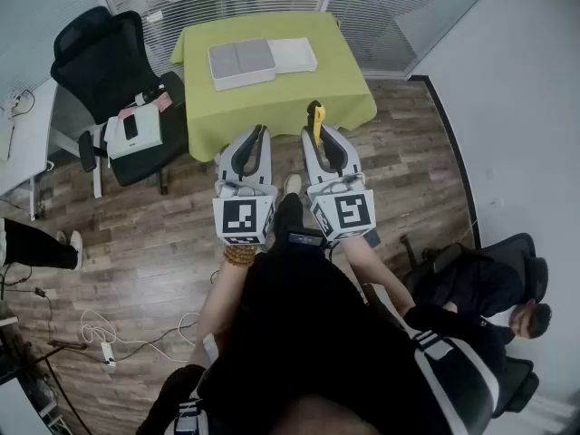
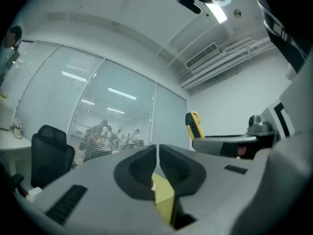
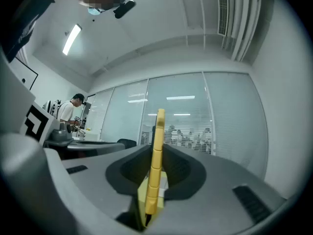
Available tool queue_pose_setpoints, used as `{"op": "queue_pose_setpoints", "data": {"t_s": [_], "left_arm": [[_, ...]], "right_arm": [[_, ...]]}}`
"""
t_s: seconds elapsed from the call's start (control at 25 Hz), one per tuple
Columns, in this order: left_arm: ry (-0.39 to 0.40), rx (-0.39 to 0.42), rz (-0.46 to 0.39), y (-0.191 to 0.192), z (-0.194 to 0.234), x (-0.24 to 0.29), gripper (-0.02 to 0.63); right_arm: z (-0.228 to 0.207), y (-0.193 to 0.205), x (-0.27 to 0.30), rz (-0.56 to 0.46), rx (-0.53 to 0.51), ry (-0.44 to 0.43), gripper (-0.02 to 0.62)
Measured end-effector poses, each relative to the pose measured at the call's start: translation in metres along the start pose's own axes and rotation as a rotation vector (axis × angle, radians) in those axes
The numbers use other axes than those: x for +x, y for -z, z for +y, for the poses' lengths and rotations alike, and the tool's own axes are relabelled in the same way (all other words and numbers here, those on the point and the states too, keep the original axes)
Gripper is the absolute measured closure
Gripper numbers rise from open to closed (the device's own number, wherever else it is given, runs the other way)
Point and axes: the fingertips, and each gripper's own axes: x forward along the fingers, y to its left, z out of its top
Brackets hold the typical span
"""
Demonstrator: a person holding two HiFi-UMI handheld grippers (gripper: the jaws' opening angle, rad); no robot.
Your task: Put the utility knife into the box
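Note:
A yellow and black utility knife [image 1: 315, 116] stands upright between the jaws of my right gripper [image 1: 319, 136], which is shut on it. In the right gripper view the knife [image 3: 156, 165] runs up the middle between the dark pads. My left gripper [image 1: 257, 134] hangs beside it, jaws together with nothing between them; its own view shows the pads [image 2: 139, 168] meeting and the knife [image 2: 194, 125] off to the right. Both grippers hover in front of the near edge of the green table [image 1: 272, 102]. On it lie a grey box [image 1: 241, 62] and a white lid [image 1: 294, 54].
A black office chair [image 1: 95, 48] stands left of the table, with a white box [image 1: 134, 132] on its seat. A seated person [image 1: 489, 288] is at the lower right. Cables and a power strip [image 1: 104, 352] lie on the wooden floor. Glass walls with blinds rise behind the table.

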Motion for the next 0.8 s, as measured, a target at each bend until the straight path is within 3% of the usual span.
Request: {"op": "queue_pose_setpoints", "data": {"t_s": [0.12, 0.8], "left_arm": [[0.015, -0.001, 0.003, 0.001, -0.003, 0.008, 0.578], [0.041, -0.019, 0.015, 0.013, -0.005, 0.048, 0.578]], "right_arm": [[-0.009, 0.001, 0.004, -0.007, 0.036, 0.007, 0.526], [-0.034, 0.006, 0.031, 0.006, -0.012, -0.001, 0.528]]}}
